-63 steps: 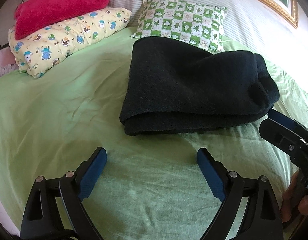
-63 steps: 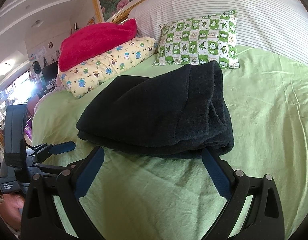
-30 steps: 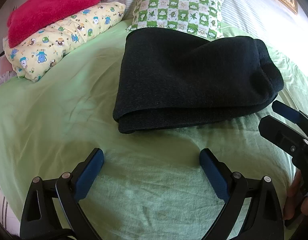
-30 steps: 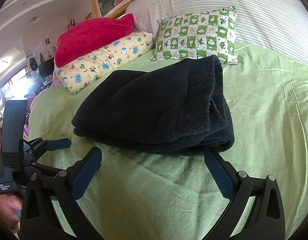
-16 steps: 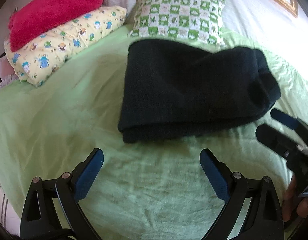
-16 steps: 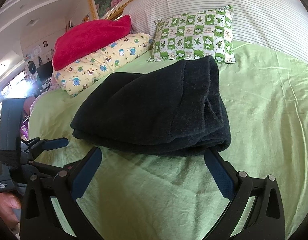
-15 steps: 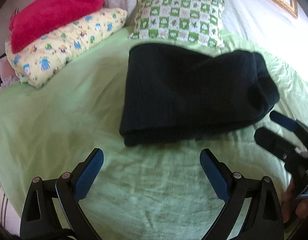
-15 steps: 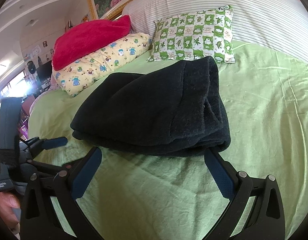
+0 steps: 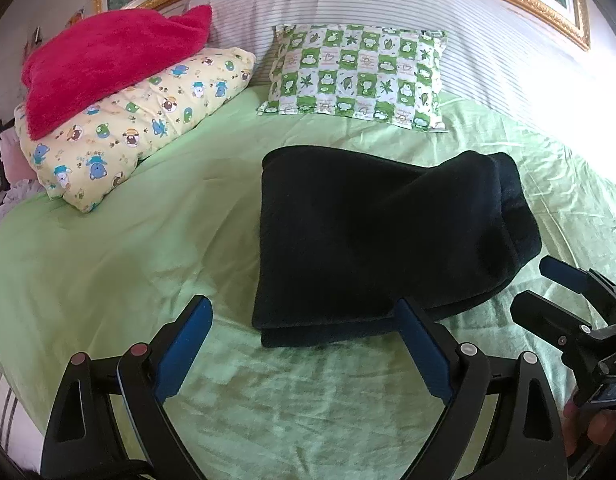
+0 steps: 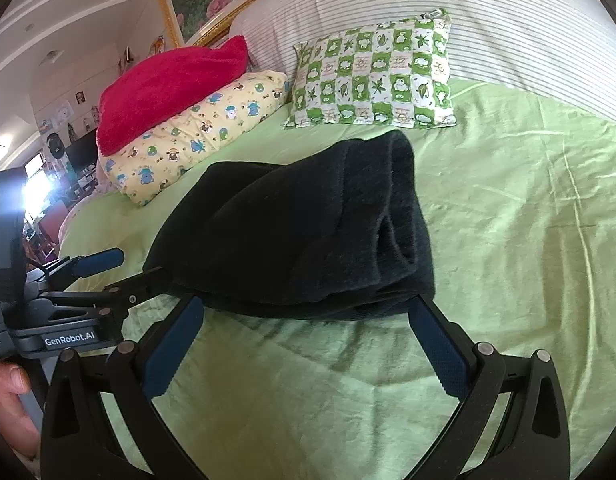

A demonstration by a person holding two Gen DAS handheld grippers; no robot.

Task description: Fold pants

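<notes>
— What are the pants (image 9: 380,240) like, and where do they lie?

— Dark, nearly black, fleecy cloth, folded into a thick, layered, rounded rectangle. They lie at the centre of both frames on the pale green sheet (image 9: 128,248), which is thin and finely creased.

— Which way does the bundle run?

— In the left wrist view its long axis goes left to right, tilted slightly, with a straight fold edge at the left and a bulging rolled end toward the right. The right wrist view looks along it instead: the rolled end (image 10: 404,216) faces the right of the frame and shows an opening between layers that the other view hides.

— And the grippers?

— The left gripper (image 9: 304,350) has its blue-padded jaws spread wide, empty, at the lower centre, the right pad just at the pants' near edge. The right gripper (image 10: 306,342) is likewise spread and empty, its jaws below the bundle's near edge. Each view catches the other tool at its side; fingertips show on the handles.

— Beyond that?

— At the upper part of both frames: a green-and-white checked pillow (image 9: 360,76), a yellow cartoon-print pillow (image 9: 136,120) under a plush red blanket (image 9: 104,60), striped white bedding (image 9: 388,4), and a gilt picture frame (image 9: 548,4).
</notes>
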